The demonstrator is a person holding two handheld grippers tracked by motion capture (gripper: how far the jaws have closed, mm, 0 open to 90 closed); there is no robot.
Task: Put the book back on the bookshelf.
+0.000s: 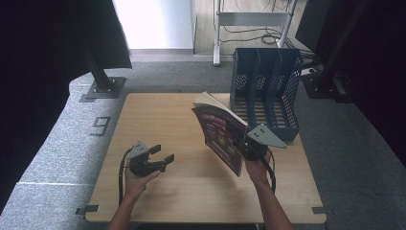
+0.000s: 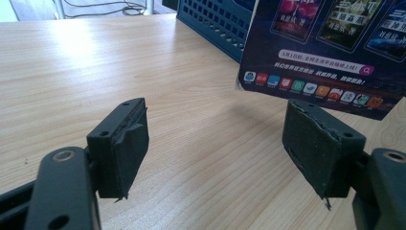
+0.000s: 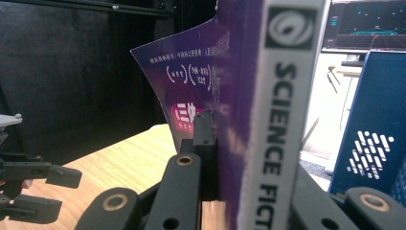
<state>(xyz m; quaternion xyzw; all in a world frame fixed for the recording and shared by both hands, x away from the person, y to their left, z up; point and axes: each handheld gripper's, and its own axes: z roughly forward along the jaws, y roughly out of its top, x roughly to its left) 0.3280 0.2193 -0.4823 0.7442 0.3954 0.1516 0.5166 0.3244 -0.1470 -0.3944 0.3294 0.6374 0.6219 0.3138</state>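
The right gripper (image 1: 243, 143) is clamped on a purple science fiction magazine (image 1: 221, 135), holding it upright at the table's (image 1: 158, 120) centre, the blue file rack (image 1: 266, 91) at its two o'clock. The left gripper (image 1: 163, 154), jaws apart, hovers at its nine o'clock.

Your forearms are bare, with no sleeves on them, and each hand holds one black gripper. Your left gripper (image 1: 161, 154) has a small grey three-cornered plate on top and a black cable that makes a loop beside your left hand (image 1: 138, 181). Its two pads (image 2: 125, 148) are dark rubber, worn and torn at the edges, and small screw holes sit in the black blocks behind them. Your right gripper (image 1: 243, 143) carries a bigger grey plate, and a black cable runs along your right hand (image 1: 257, 168). Its black link arms have brass-coloured rivets.
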